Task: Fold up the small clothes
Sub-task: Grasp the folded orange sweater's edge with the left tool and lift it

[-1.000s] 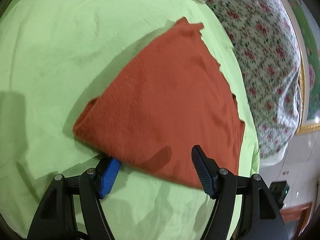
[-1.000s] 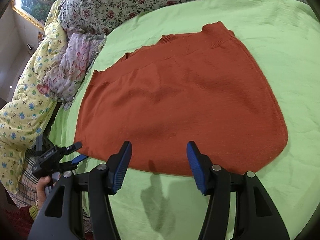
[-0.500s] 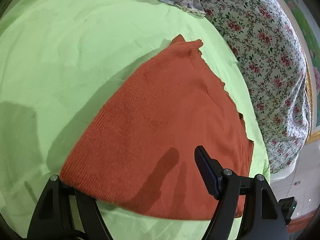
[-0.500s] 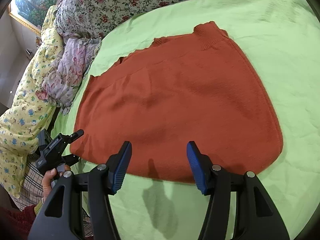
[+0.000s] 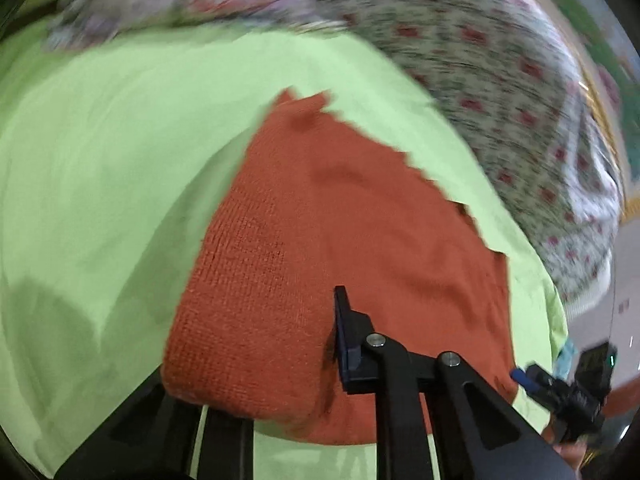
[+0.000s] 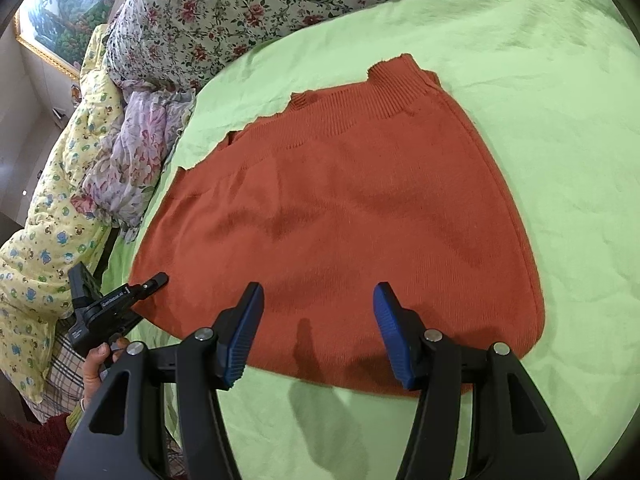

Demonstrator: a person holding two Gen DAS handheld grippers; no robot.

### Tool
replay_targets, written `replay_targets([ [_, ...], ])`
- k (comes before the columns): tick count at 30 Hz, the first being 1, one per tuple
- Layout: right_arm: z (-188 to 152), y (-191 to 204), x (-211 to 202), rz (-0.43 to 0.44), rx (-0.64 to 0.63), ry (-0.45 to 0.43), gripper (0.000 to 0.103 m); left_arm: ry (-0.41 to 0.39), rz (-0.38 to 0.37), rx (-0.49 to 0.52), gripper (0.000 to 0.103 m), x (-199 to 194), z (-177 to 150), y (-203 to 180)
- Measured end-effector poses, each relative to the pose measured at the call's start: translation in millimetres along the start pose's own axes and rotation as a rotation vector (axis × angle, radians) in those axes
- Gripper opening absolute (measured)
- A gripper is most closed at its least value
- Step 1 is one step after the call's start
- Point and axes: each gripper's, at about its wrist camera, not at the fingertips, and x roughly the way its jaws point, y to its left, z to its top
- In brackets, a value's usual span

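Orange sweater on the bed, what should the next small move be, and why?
Probably lower the right gripper and close it on the near hem of the orange sweater. Its jaws stand open over that hem, holding nothing, while the left gripper is at a corner of it, so both could then lift.

Even bright light, left view motion-blurred, fisheye-warped edges
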Motion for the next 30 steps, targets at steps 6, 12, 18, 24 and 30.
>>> replay_targets([
  [6,19.2,-9.2,1.1,0.055,0.036,-0.017,0.058,0.001,-0.125,0.221,0.014,-2.2,-7.0,-85.3],
  [12,49.7,-15.1,10.5,0.140,0.071,0.011,0.058,0.071,-0.146,0.450,0.014,31.4,-45.9,-155.9],
  [18,80.9,-15.1,46.1,0.242,0.136,0.073,0.071,0.109,-0.104,0.543,0.014,54.3,-65.3,-171.4],
  [24,108.9,11.6,95.9,0.311,0.101,0.153,0.071,0.099,-0.073,0.606,0.014,54.2,-70.5,-173.6],
  [30,119.2,51.7,135.4,0.223,-0.069,0.241,0.015,0.098,-0.067,0.635,0.013,46.4,-70.8,-176.0],
])
